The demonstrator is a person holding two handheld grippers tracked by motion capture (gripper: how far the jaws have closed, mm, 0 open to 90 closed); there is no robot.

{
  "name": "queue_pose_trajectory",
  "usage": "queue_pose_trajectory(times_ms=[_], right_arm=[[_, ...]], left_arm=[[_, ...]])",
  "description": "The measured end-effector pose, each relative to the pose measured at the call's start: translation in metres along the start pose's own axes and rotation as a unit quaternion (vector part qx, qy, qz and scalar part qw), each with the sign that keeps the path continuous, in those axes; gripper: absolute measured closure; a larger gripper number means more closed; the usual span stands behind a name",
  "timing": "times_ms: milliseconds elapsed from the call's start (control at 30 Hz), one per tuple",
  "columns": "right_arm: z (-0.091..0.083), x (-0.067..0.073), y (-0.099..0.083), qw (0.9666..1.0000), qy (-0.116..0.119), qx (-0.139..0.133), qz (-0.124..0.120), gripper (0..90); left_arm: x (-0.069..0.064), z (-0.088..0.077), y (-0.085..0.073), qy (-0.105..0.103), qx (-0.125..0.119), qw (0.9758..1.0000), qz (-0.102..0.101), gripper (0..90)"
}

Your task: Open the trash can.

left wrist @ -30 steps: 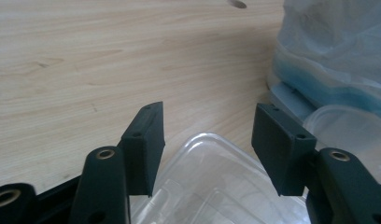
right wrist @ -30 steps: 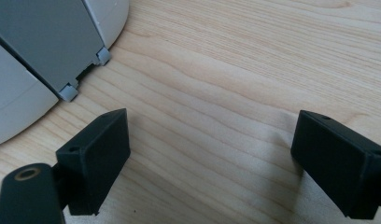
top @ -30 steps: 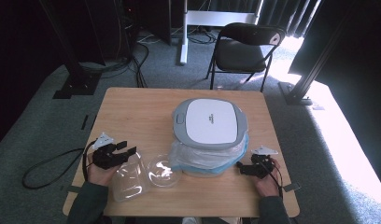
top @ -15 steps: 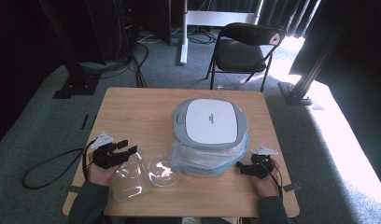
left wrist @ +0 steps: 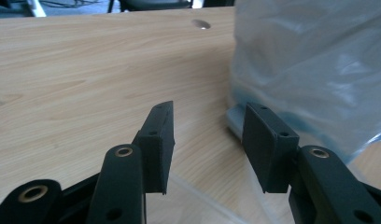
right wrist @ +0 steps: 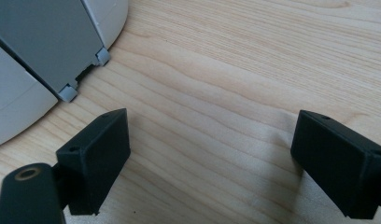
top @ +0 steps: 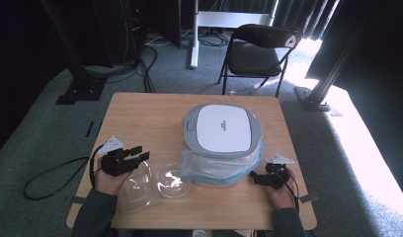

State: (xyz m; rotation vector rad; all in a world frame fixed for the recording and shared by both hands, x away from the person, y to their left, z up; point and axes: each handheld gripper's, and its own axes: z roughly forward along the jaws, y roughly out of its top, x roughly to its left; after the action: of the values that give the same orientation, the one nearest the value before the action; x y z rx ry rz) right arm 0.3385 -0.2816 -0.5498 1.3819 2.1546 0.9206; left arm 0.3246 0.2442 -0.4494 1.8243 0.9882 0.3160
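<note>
Hovering your left gripper (top: 140, 157) just above the clear plastic tray (top: 135, 186) at about 7 o'clock on the surface (top: 140, 118) puts it where the nearest work lies: the tray is directly under your hand and the clear round lid (top: 172, 181) sits just beside it, toward 6 o'clock. Both look empty and both lie flat, so my guess is they were set out near your edge for easy reach. In the left gripper view the tray's thin clear rim (left wrist: 198, 198) runs below the jaws, apart from them.

Your left gripper has just been closing a little, yet its jaws stand well apart with nothing between them; bare wood shows through the gap, and neither pad (left wrist: 160, 140) touches plastic. Ahead of it, toward 3 o'clock, the crinkled plastic bag (left wrist: 314, 70) bulges out from under the grey-and-white appliance (top: 221, 129), which sits on the bag near the middle of the surface. That weight probably pins the bag in place.

Your right gripper (top: 256, 178) rests low near 4 o'clock, just beside the bag's edge. In the right gripper view its jaws are spread wide over bare wood, holding nothing, with the base of the appliance (right wrist: 44, 56) near the left pad (right wrist: 97, 154) but not touching it.
</note>
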Motion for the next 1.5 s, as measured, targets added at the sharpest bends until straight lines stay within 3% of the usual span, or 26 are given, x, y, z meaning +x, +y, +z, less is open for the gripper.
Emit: queue_pose_trajectory(times_ms=[300,333,500,1033,1500], right_arm=[[0.0,0.0,0.0,1.0,-0.001,0.0,0.001,11.0],[0.0,0.0,0.0,1.0,-0.001,0.0,0.001,11.0],[0.0,0.0,0.0,1.0,-0.002,0.0,0.001,11.0],[0.0,0.0,0.0,1.0,-0.002,0.0,0.001,11.0],[0.0,0.0,0.0,1.0,-0.002,-0.001,0.001,11.0]], left_arm=[[-0.011,0.005,0.014,-0.023,0.013,0.9992,0.03,58.2],[-0.015,0.006,0.018,-0.025,0.013,0.9986,0.045,58.2],[-0.023,0.008,0.028,-0.025,0.007,0.9973,0.069,57.5],[-0.041,0.016,0.07,-0.055,-0.013,0.9922,0.111,63.8],[-0.057,0.02,0.107,-0.078,-0.021,0.9857,0.148,85.9]])
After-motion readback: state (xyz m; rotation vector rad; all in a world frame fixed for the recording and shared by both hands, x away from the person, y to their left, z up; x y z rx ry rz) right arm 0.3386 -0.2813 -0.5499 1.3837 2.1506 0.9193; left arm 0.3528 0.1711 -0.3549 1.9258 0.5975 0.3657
